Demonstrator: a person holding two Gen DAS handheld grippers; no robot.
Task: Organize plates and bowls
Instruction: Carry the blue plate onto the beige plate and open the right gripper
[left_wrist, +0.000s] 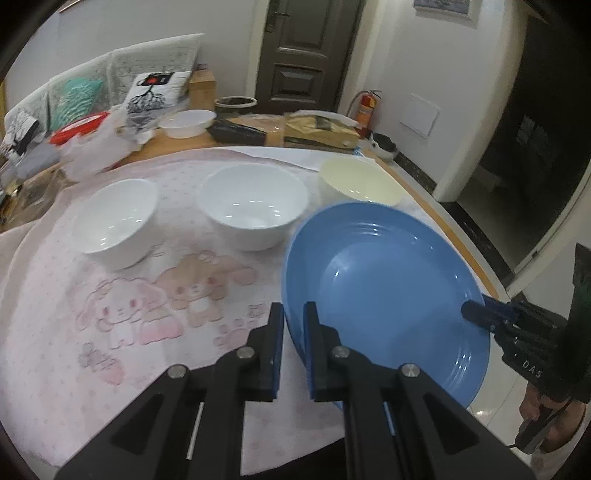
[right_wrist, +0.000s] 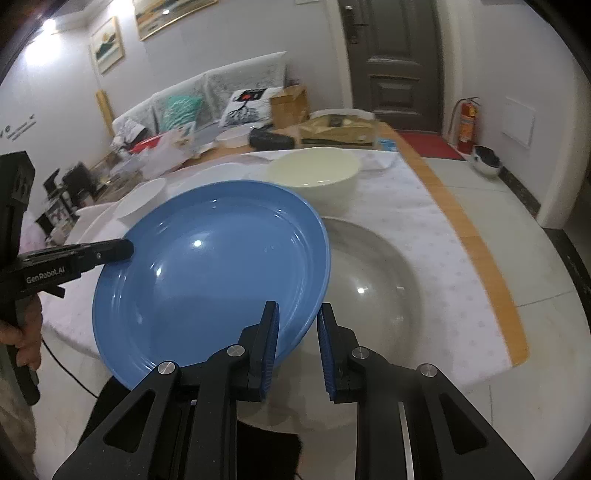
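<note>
While both grippers, left (left_wrist: 293, 314) and right (right_wrist: 297, 314), pinched the blue plate (left_wrist: 388, 280), three bowls (left_wrist: 255, 206) crowded the table's far edge (left_wrist: 258, 147).

Soft indoor light, strong fisheye bending

We see ceiling-lamp glare on the blue plate (right_wrist: 207, 280), motion blur across the far clutter, dark vignetted corners.

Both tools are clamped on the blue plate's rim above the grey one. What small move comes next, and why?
Probably ease the blue plate rightward until centred over the grey plate, then lower it: it hangs tilted, only partly overlapping, with both tools gripping opposite rims.
</note>
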